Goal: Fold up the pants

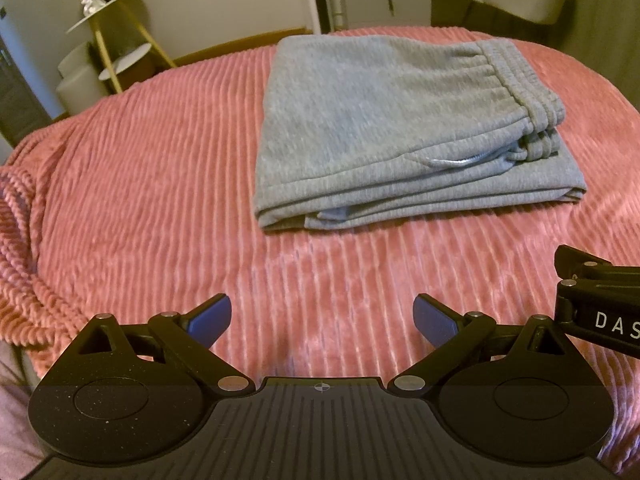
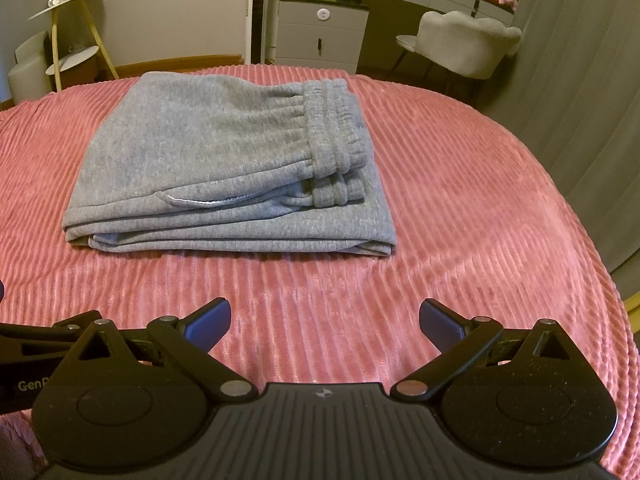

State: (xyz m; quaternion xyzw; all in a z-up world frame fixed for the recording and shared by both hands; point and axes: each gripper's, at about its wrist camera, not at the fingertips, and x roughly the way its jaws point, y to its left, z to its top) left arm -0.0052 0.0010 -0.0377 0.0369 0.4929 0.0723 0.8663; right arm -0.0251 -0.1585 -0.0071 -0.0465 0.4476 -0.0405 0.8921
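Grey sweatpants (image 1: 384, 120) lie folded in a flat stack of several layers on the pink ribbed bedspread (image 1: 160, 184), waistband to the right. They also show in the right wrist view (image 2: 224, 160). My left gripper (image 1: 322, 320) is open and empty, held over the bedspread short of the stack's near edge. My right gripper (image 2: 325, 324) is open and empty, also short of the stack. Part of the right gripper's body (image 1: 600, 304) shows at the right edge of the left wrist view.
A gold tiered stand (image 1: 116, 40) with a white ornament is beyond the bed at the left. A grey drawer unit (image 2: 320, 28), a dressing table and a grey chair (image 2: 464, 44) stand behind the bed. The bedspread bunches at the left edge (image 1: 20, 216).
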